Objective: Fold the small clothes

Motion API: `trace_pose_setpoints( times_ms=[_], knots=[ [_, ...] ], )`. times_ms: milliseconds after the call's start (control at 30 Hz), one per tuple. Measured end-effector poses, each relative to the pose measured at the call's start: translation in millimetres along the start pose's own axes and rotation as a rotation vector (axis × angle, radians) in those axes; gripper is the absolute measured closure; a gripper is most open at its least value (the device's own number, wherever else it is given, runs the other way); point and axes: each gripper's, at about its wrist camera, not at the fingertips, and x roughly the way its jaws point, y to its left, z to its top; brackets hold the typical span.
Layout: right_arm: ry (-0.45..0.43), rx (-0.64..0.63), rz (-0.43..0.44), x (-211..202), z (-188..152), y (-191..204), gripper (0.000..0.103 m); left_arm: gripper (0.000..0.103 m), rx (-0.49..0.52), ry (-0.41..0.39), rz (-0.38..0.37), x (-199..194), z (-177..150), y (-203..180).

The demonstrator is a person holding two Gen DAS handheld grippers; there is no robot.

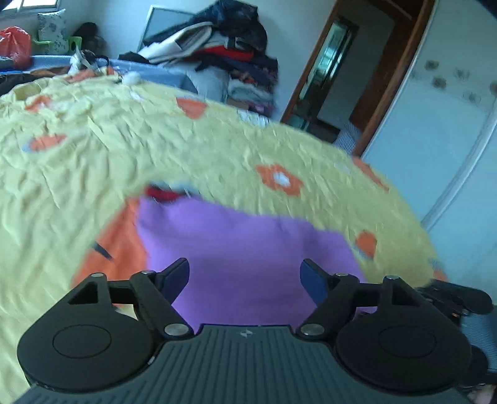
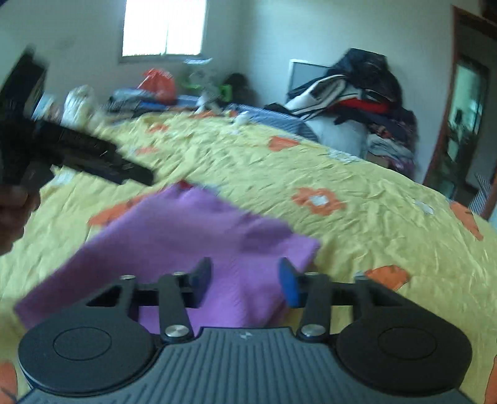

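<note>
A purple garment (image 1: 248,242) lies folded flat on the yellow bedspread (image 1: 124,149), with a bit of red (image 1: 161,194) showing at its far edge. My left gripper (image 1: 245,273) hovers over its near part, jaws wide open and nothing between them. In the right wrist view the same purple garment (image 2: 192,230) lies ahead as a tilted rectangle. My right gripper (image 2: 245,273) is over its near right corner, fingers partly apart and not pressing on the cloth. The left gripper (image 2: 77,152) shows blurred at the left, held in a hand.
The bedspread (image 2: 341,174) has orange flowers and covers the whole bed. A tall pile of clothes (image 2: 357,93) stands at the far side, with bags and clutter (image 2: 158,82) under the window (image 2: 164,28). A wooden door frame (image 1: 341,77) and a pale wardrobe (image 1: 435,124) lie to the right.
</note>
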Motion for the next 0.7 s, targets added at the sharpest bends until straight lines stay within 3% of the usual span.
trace_pose_setpoints(
  times_ms=[67,133,200,367,500,600,700],
  knots=[
    [0.051,0.015,0.002,21,-8,-4,0.074,0.027,-0.002,0.048,0.039,23,-10,-3],
    [0.071,0.004,-0.045,45,-15,-9,0.074,0.026,0.041,0.040,0.105,38,-17,-8],
    [0.076,0.082,-0.014,49,-13,-21,0.075,0.023,0.066,0.029,0.140,43,-19,-12],
    [0.074,0.075,-0.045,29,-8,-12,0.073,0.021,0.032,0.029,0.153,35,-18,-17],
    [0.029,0.087,0.001,-12,-17,12,0.072,0.019,0.039,0.025,0.155,32,-19,-18],
    [0.048,0.066,0.027,-18,-29,33,0.072,0.018,0.053,0.014,0.159,33,-24,-17],
    [0.087,0.001,-0.048,-2,-46,35,0.072,0.014,0.070,-0.006,0.157,33,-30,-17]
  ],
)
